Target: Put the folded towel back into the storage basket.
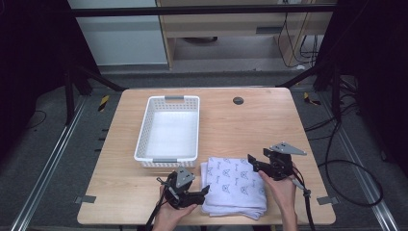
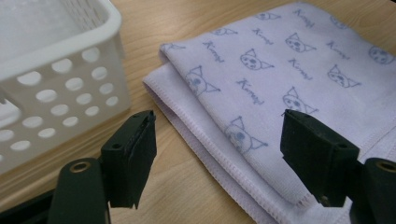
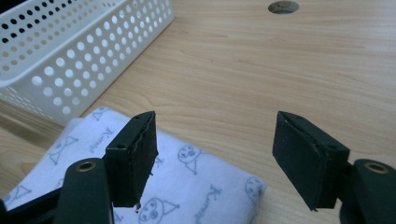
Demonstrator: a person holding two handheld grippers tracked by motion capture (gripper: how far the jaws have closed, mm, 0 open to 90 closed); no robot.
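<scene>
A folded cloth (image 1: 236,185), pale lilac with small printed cat faces, lies flat on the wooden tabletop (image 1: 250,125) in the lower middle of the high view. Just above and left of it stands a white perforated basket (image 1: 168,131), its long side running up the frame; its near end is close to the cloth's upper left corner but apart from it.

The left hand-held gripper (image 1: 202,192) sits at the cloth's lower left edge, held by a hand (image 1: 169,215) coming in from the bottom. In the left gripper view its jaws stand wide apart, holding nothing; the cloth's (image 2: 280,88) folded, stitched edge runs diagonally between them, and the basket (image 2: 51,79) is in the upper left.

The right hand-held gripper (image 1: 252,161) is at the cloth's upper right edge, held by the other hand (image 1: 281,187). In the right gripper view its jaws are also spread wide and empty; the cloth's (image 3: 187,186) corner lies under the left jaw, bare wood under the right one. The basket (image 3: 79,51) is in the upper left there, and a small round dark insert (image 3: 283,6) in the tabletop sits at the top edge.
</scene>
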